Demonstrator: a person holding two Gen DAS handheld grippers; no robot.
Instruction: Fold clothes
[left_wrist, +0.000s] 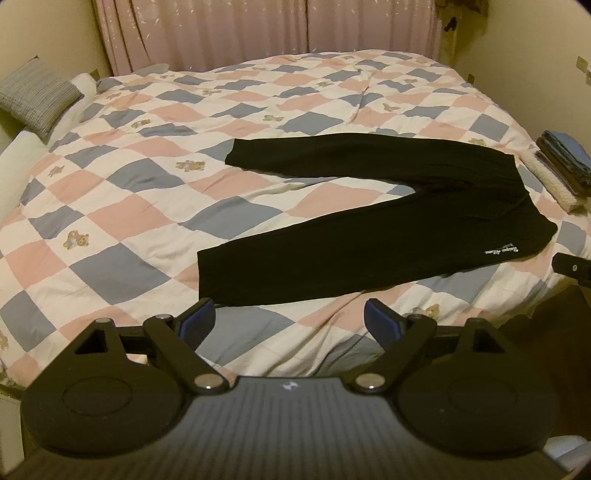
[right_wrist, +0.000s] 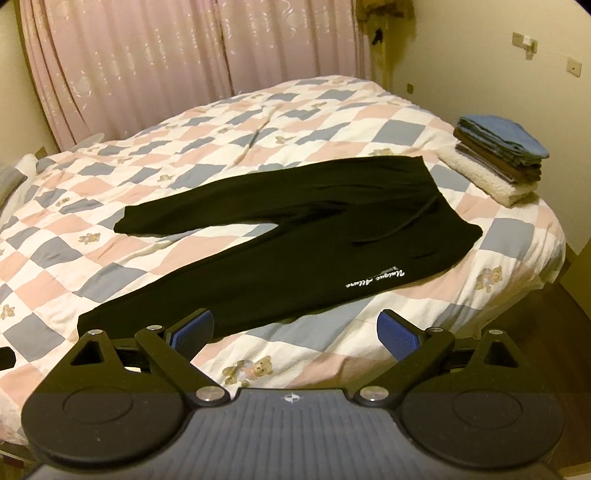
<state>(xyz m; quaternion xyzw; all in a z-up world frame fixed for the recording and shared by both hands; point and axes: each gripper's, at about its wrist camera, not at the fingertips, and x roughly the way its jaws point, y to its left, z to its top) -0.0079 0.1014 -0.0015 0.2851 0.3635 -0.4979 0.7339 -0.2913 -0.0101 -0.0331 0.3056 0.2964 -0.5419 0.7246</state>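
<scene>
Black trousers (left_wrist: 369, 236) lie flat on the bed, legs spread in a V toward the left, waistband to the right. White script lettering (right_wrist: 375, 279) marks the near hip of the trousers (right_wrist: 295, 243). My left gripper (left_wrist: 290, 319) hovers open just short of the near leg's hem, nothing between its blue pads (left_wrist: 199, 319). My right gripper (right_wrist: 295, 332) is open too, above the bed's near edge, a little short of the near leg. Part of the right gripper (left_wrist: 572, 269) shows at the right edge of the left wrist view.
A checked pink, blue and white quilt (left_wrist: 147, 192) covers the bed. A stack of folded clothes (right_wrist: 498, 158) sits at the bed's right corner. A grey cushion (left_wrist: 37, 94) lies far left. Pink curtains (right_wrist: 147, 66) hang behind. Dark floor (right_wrist: 554, 325) lies to the right.
</scene>
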